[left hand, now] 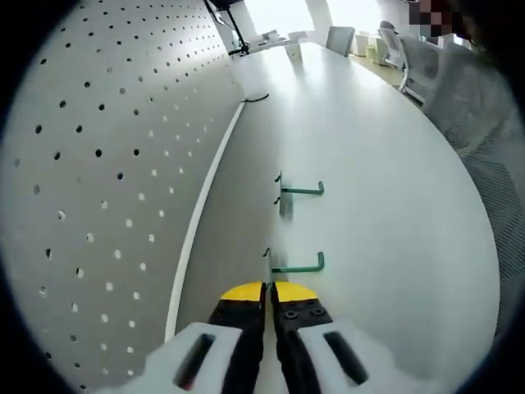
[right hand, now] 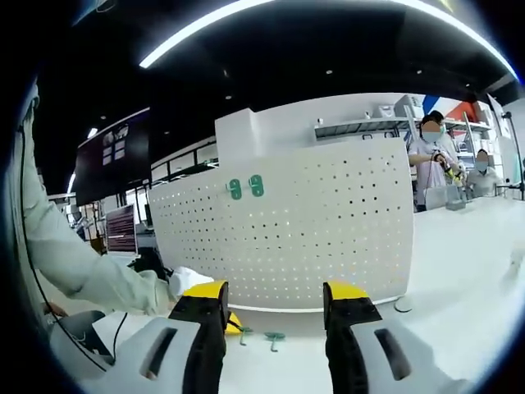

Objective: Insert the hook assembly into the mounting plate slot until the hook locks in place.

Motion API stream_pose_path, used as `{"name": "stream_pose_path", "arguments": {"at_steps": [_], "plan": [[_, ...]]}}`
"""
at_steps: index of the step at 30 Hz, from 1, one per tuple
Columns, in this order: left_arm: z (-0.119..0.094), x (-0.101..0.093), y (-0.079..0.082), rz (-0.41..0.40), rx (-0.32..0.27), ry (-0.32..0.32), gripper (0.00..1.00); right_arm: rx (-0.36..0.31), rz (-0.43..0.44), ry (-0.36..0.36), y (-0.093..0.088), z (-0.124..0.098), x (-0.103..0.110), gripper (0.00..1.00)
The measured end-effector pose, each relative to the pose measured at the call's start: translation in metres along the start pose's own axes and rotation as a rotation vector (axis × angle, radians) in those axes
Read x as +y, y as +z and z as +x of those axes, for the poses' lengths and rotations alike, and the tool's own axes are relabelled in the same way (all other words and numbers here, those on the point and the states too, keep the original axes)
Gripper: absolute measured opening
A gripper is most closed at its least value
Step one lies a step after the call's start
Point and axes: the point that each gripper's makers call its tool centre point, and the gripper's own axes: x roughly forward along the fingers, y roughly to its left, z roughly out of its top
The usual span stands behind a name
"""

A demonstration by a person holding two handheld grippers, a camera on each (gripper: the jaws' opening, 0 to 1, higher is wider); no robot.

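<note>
Two green hooks lie on the white table beside the pegboard [left hand: 98, 164]: a far hook [left hand: 300, 190] and a near hook [left hand: 297, 265]. My left gripper [left hand: 269, 289] has its yellow-tipped jaws pressed together at the near hook's mounting end and seems to pinch it. From the right gripper view the pegboard [right hand: 328, 222] stands upright with two green pieces [right hand: 246, 188] fixed near its top. Both hooks [right hand: 273, 336] lie at its foot, with the left gripper's yellow tip [right hand: 232, 322] beside them. My right gripper [right hand: 275, 297] hangs open, away from the board, holding nothing.
A person's sleeve [right hand: 74, 263] reaches in from the left. Two people [right hand: 443, 156] stand behind a counter at the far right. Chairs [left hand: 459, 82] line the table's far side, and a dark cable [left hand: 256, 98] lies near the pegboard's base.
</note>
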Motion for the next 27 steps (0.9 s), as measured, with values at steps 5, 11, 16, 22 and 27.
{"name": "stream_pose_path", "arguments": {"at_steps": [5,11,16,22,27], "plan": [[-0.003,0.001,0.004,-0.004,-0.018,0.016,0.02,-0.004,-0.002,-0.003,0.002,-0.002,0.000,0.44],[-0.010,0.006,0.010,-0.052,-0.050,0.045,0.02,-0.010,-0.003,-0.003,0.004,-0.004,0.000,0.44],[-0.017,0.010,0.014,-0.057,-0.069,0.077,0.03,-0.020,-0.007,0.001,0.009,-0.005,0.002,0.44],[-0.029,0.018,0.021,-0.100,-0.111,0.128,0.03,-0.033,-0.012,0.004,0.015,-0.007,0.004,0.44],[-0.039,0.021,0.028,-0.105,-0.139,0.162,0.03,-0.041,-0.013,0.010,0.017,-0.008,0.008,0.44]]}}
